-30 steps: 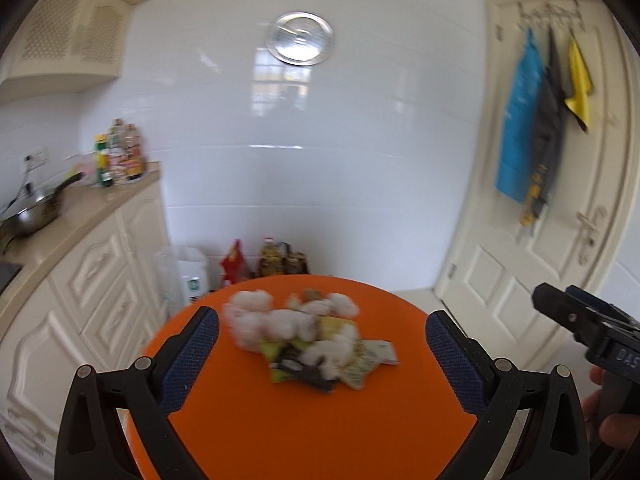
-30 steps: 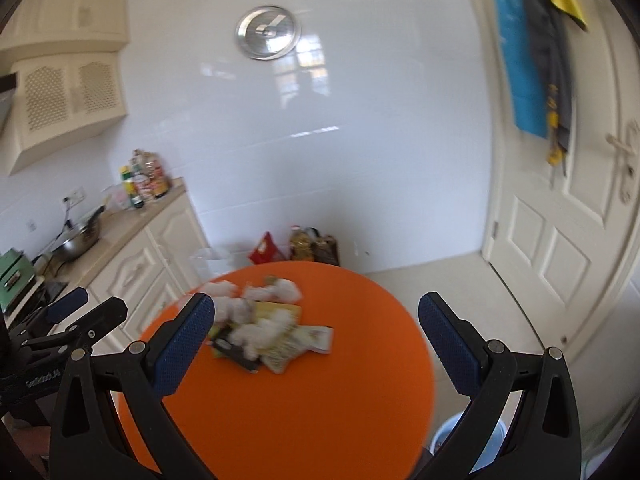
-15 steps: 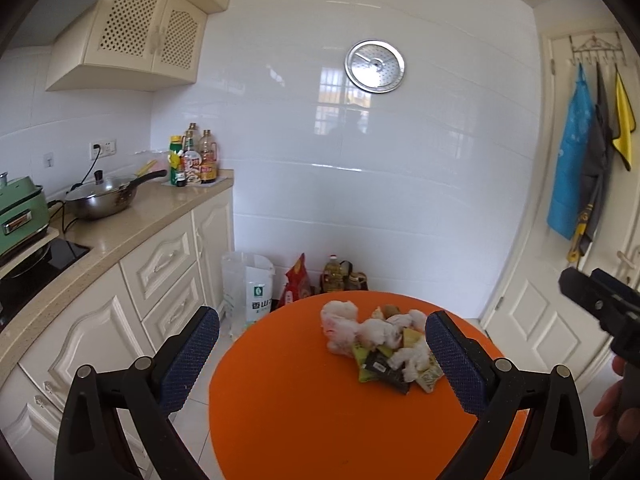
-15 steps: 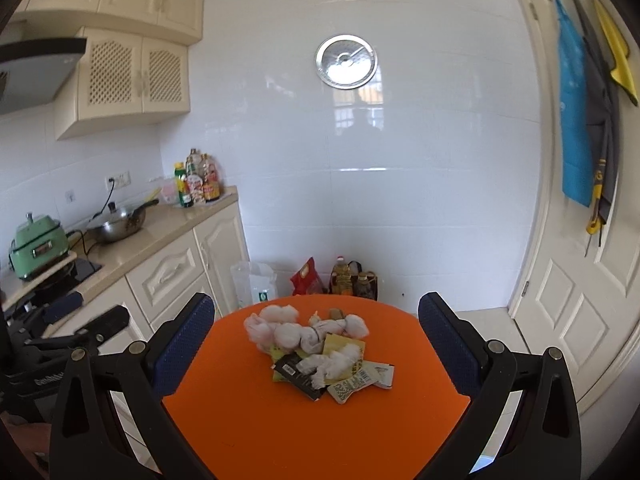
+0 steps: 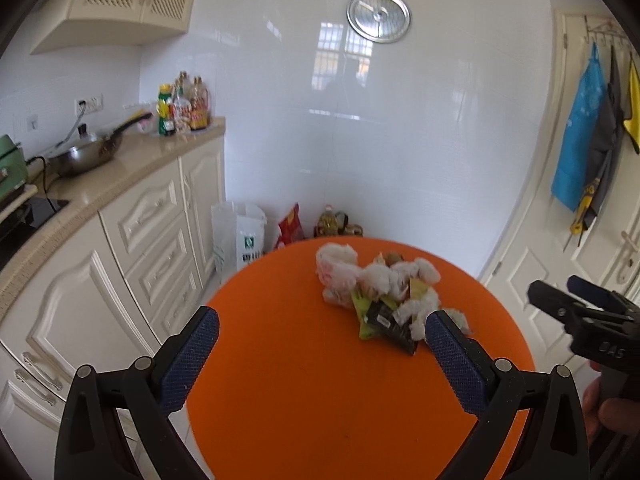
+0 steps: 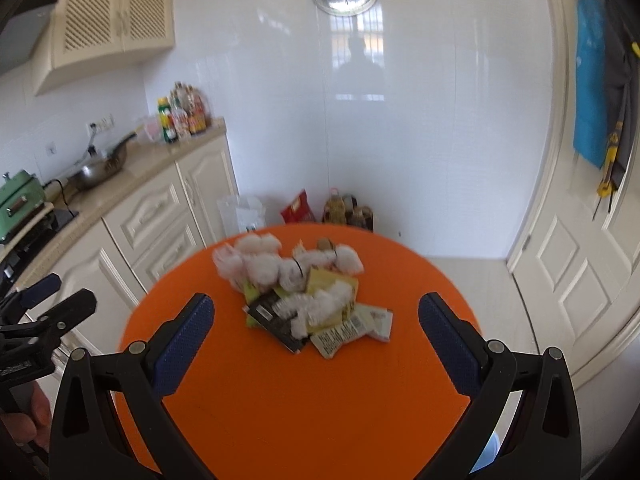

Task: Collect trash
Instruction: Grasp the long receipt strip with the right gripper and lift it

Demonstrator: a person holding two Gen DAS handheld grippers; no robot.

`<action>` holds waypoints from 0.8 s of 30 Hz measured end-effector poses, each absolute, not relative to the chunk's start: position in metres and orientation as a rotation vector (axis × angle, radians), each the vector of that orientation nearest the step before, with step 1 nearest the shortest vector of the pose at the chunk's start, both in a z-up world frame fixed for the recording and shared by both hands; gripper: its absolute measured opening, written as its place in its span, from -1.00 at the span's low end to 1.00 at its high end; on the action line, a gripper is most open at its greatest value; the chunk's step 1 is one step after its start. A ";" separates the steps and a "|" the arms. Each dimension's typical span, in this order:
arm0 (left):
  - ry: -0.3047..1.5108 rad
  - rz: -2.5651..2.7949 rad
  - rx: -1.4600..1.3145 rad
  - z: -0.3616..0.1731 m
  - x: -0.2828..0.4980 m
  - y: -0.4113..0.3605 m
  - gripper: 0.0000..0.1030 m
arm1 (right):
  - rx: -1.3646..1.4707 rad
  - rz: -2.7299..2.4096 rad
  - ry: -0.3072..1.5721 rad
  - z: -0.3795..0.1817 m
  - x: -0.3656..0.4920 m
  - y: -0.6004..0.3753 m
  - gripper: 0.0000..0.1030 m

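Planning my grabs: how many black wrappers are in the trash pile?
1: the black wrapper lies at the pile's near left edge, partly under white tissue. Others may be buried.

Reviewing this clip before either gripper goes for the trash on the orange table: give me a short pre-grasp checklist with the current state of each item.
1. Left tongs open and holding nothing: ok.
2. Right tongs open and holding nothing: ok.
3. Pile of crumpled white tissues and snack wrappers in view, in one heap on the round orange table: ok.
4. Pile between a gripper's fingers: right ok; left not ok, pile sits toward its right finger.
5. Tongs touching the trash: not ok, both are short of it.
6. Bin to drop trash into: cannot tell; only a pale blue edge shows under the table.
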State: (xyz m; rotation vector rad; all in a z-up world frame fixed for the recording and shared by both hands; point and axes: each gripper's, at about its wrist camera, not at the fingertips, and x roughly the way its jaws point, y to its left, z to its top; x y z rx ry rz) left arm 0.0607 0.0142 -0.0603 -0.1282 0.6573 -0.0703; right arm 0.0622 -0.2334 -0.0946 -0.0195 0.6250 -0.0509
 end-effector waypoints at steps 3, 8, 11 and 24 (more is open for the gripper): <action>0.709 -0.089 -0.130 -0.070 0.096 0.005 0.97 | -0.004 -0.059 0.687 -0.118 0.083 -0.244 1.00; 0.773 -0.101 -0.132 -0.083 0.151 -0.002 0.97 | 0.012 -0.052 0.792 -0.158 0.120 -0.259 1.00; 0.808 -0.104 -0.133 -0.095 0.185 -0.010 0.97 | 0.025 -0.051 0.850 -0.182 0.142 -0.266 0.97; 0.908 -0.115 -0.125 -0.146 0.283 -0.042 0.97 | 0.180 -0.051 0.976 -0.241 0.173 -0.290 0.43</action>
